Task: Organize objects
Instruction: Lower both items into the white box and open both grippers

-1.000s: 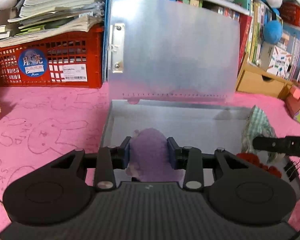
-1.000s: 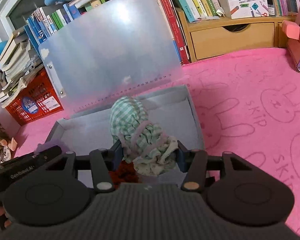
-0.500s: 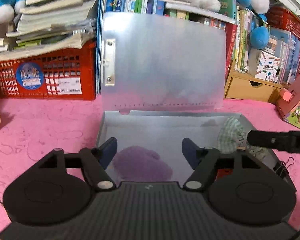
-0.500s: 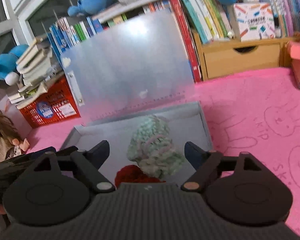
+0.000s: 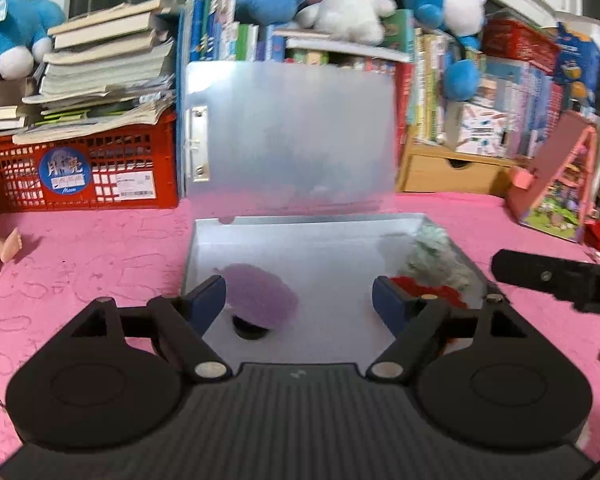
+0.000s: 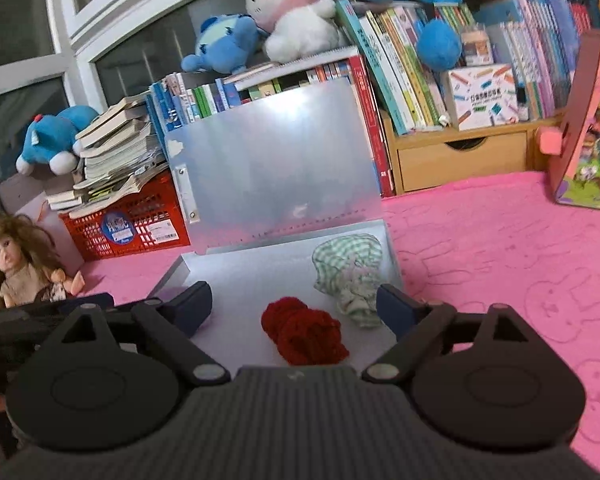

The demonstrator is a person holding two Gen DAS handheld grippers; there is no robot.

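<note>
Now three cloth bundles [image 6: 305, 335] in box [image 6: 260, 280]

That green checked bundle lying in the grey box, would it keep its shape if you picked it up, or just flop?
The green checked bundle looks like crumpled cloth, with folds and a loose end trailing toward the red yarn ball, so it would probably sag and flop. It seems light for its bulk. It lies slumped in the grey box, so a push would likely slide or bunch it rather than roll it.

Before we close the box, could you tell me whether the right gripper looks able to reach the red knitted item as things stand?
Probably yes: the right gripper, jaws opening, is empty, and the red knitted item lies uncovered in the open box.
</note>
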